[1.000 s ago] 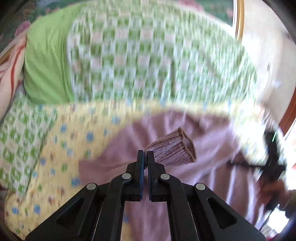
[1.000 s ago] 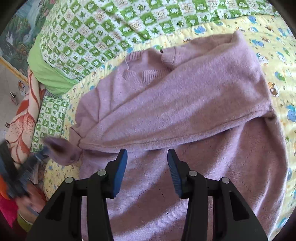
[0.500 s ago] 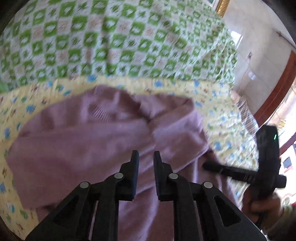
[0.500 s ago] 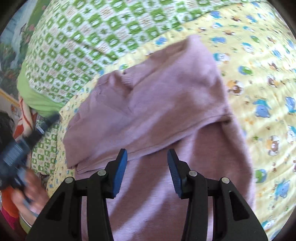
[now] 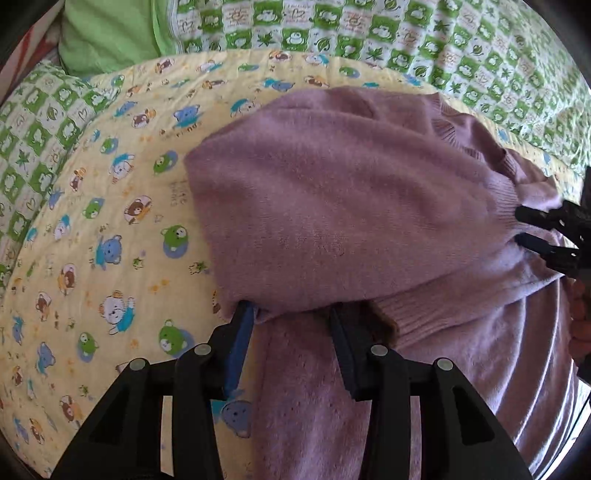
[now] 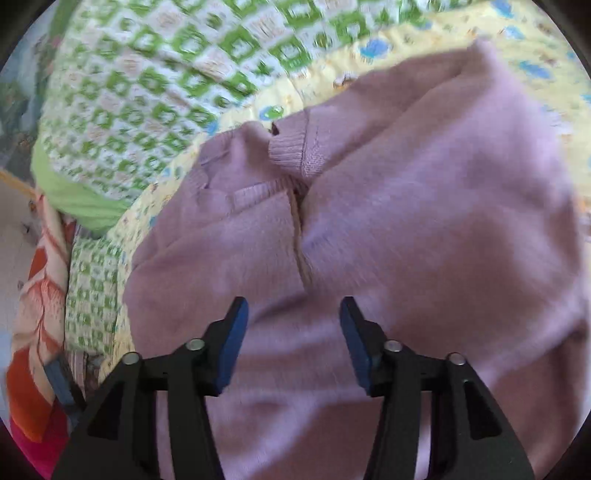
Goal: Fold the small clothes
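Note:
A lilac knitted sweater [image 5: 351, 206] lies on a yellow bear-print quilt [image 5: 110, 229] with a sleeve folded across its body. My left gripper [image 5: 290, 314] is low over that sleeve's lower edge. Its jaws are opening, with sweater fabric lying between them and the pads not pressing. A ribbed cuff [image 5: 410, 317] lies beside its right finger. In the same view my right gripper [image 5: 532, 232] reaches in at the right, beside another ribbed edge. In the blurred right wrist view my right gripper [image 6: 291, 310] hangs over the sweater [image 6: 424, 221]. Its jaws are opening and nothing is gripped.
A green-and-white checked blanket [image 5: 443, 40] and a green pillow [image 5: 110, 33] lie beyond the quilt. An orange floral cloth [image 6: 33, 332] hangs at the left of the bed. A person's hand [image 5: 580, 317] shows at the right edge.
My left gripper has let go of the ribbed cuff, dropped close to the sweater and spread its jaws. My right gripper has shifted over the sweater and widened a little.

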`<state>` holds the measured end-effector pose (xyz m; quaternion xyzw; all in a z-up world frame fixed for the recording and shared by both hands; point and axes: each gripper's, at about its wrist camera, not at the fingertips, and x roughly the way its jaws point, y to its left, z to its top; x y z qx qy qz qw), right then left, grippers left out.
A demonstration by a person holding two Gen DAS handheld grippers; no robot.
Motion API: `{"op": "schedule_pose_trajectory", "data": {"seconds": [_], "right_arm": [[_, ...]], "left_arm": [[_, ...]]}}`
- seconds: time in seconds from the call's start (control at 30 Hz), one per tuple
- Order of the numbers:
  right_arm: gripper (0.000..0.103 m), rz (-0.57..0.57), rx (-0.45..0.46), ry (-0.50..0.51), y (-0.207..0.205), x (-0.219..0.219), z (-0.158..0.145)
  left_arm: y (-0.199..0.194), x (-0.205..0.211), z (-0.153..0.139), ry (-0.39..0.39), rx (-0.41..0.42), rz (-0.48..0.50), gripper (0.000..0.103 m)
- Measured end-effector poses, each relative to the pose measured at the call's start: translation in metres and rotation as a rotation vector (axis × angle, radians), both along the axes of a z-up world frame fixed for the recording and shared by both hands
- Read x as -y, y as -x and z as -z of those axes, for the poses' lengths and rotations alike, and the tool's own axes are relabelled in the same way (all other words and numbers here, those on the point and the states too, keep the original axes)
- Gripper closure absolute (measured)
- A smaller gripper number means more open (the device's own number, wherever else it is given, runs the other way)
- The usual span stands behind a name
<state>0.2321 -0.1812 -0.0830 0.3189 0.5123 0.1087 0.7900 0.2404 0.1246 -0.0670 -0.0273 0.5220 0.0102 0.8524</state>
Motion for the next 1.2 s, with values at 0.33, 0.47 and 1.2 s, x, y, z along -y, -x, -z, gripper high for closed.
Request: {"op": "schedule_pose_trajectory", "data": {"seconds": [0.33,0.47,1.2], "right_arm": [[0.095,-0.137,0.423,-0.215,0.021,-0.003,-0.167],[0.095,-0.037,0.454,-0.071,0.048,0.06,-0.184],[0.094,-0.055,0.115,0.158,0.053,0.065,-0.038]], "left_arm": [[-0.029,0.004,0.002,-0.054,0.008,-0.135,0.057],[-0.035,-0.009,-0.005,0.055,0.02,-0.212,0.056],[0.003,-0.051,0.015,0.236,0.025,-0.452,0.054]]}}
